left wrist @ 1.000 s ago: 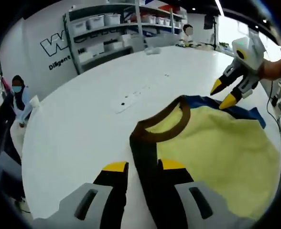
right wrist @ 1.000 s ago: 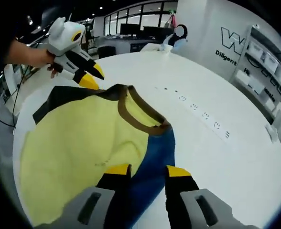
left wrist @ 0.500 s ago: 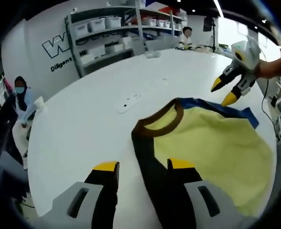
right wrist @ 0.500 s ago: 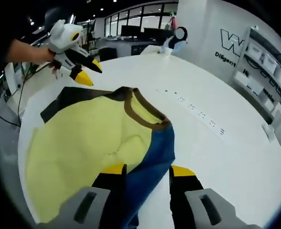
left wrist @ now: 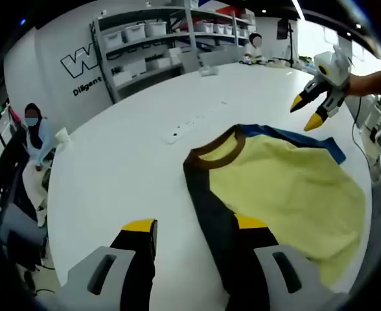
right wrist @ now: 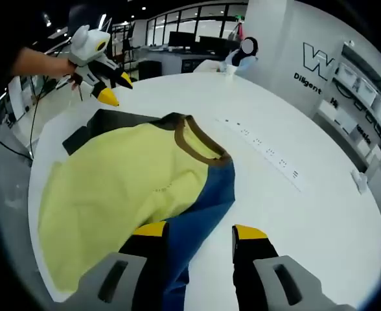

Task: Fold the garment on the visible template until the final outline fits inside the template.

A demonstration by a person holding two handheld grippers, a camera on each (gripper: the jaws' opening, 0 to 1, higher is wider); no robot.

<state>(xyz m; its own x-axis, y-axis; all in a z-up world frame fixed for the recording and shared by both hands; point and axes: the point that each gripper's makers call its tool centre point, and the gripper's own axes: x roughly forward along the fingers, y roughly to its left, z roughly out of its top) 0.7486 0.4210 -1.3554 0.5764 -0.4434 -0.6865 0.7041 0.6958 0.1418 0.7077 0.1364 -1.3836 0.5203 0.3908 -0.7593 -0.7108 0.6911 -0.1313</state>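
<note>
Both claws gape empty above the counter (left wrist: 126, 162): left claw (left wrist: 195, 228), right claw (right wrist: 201, 231). Flat on it lies the shirt (right wrist: 126, 188). Risk, I judge: pinching one layer would drag it askew, leaving its outline crooked.

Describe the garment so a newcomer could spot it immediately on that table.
On the big white round table, it is the flat T-shirt. Its yellow body, brown neckband, one blue sleeve and one dark sleeve set it apart; everything else nearby is white.
</note>
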